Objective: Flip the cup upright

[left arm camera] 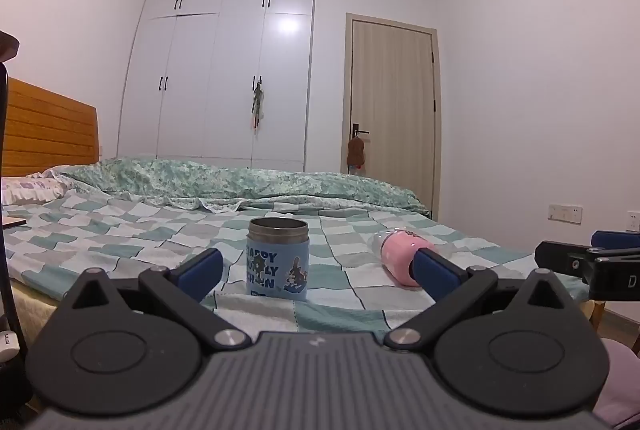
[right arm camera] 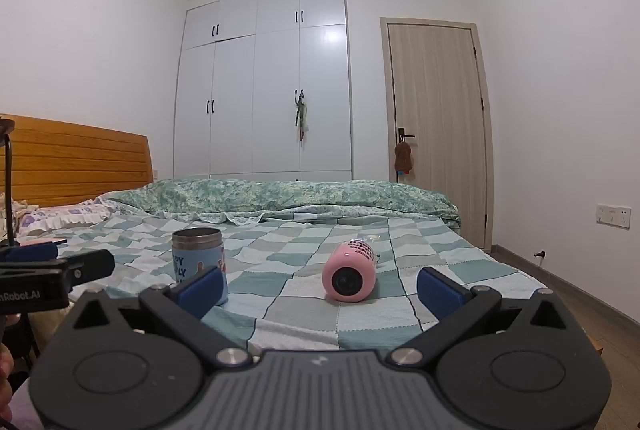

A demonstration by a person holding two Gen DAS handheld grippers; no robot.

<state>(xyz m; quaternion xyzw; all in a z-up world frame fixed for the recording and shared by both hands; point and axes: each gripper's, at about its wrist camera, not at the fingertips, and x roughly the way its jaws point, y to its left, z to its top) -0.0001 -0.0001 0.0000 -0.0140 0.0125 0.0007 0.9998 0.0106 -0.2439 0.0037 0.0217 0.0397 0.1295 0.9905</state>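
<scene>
A pink cup (right arm camera: 350, 276) lies on its side on the checkered bed sheet (right arm camera: 304, 306), its base facing the right wrist camera. It also shows in the left wrist view (left arm camera: 398, 256), partly behind a fingertip. A blue cup (left arm camera: 278, 260) with a metal rim stands upright on the sheet; it also shows in the right wrist view (right arm camera: 199, 256). My left gripper (left arm camera: 318, 272) is open and empty, short of the blue cup. My right gripper (right arm camera: 320, 288) is open and empty, short of the pink cup.
A rumpled green quilt (right arm camera: 280, 197) lies across the far side of the bed. A wooden headboard (right arm camera: 76, 161) and pillow (left arm camera: 30, 187) are at the left. A white wardrobe (right arm camera: 264, 89) and a door (right arm camera: 436, 121) stand behind. The bed's right edge drops to the floor (right arm camera: 600, 326).
</scene>
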